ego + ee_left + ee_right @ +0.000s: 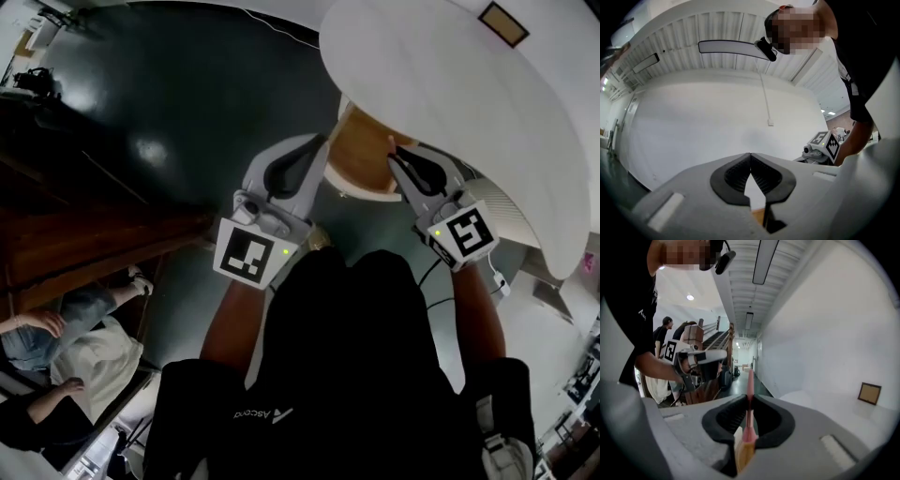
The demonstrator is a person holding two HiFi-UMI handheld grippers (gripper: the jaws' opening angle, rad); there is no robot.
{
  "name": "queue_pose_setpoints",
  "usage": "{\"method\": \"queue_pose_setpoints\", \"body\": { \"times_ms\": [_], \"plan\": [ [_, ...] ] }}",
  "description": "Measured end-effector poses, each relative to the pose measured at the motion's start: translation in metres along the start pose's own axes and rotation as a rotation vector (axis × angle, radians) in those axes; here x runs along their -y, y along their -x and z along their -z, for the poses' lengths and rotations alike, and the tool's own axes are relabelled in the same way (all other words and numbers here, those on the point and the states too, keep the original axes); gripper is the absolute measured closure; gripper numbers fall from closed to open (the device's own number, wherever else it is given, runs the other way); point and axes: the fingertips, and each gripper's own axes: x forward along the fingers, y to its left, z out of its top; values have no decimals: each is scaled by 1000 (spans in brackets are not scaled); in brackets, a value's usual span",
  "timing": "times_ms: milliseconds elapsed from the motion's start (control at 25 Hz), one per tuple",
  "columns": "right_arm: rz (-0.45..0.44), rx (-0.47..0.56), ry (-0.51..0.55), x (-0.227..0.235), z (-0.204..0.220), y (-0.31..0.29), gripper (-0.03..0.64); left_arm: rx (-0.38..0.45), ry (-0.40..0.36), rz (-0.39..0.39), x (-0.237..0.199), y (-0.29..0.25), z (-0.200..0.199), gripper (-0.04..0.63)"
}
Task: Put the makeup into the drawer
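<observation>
The right gripper (749, 398) is clamping a thin pink makeup stick (749, 378). Its jaws are closing on the stick, which is poking up past the tips. The left gripper (750, 157) is holding nothing, jaws pressing together. Both are pointing at a wooden thing (361, 155), half hidden under the table (450, 84); I cannot tell if it is the drawer.

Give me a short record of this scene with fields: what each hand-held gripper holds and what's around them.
left hand-held gripper: shut, nothing between its jaws
right hand-held gripper: shut on a slim pink stick that reaches out past the jaw tips
ahead: white table, with a light wooden piece under its edge
below: dark floor
task state: stick held, not yet put away
</observation>
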Motion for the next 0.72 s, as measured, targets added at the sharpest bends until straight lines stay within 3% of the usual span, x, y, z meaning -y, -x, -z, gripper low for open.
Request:
{"method": "queue_pose_setpoints", "body": {
  "times_ms": [400, 720],
  "plan": [
    [-104, -325, 73, 20, 96, -55, 565, -26, 35, -56, -25, -29, 43, 584],
    [-209, -539, 211, 20, 167, -92, 565, -38, 60, -132, -38, -33, 76, 584]
  ]
}}
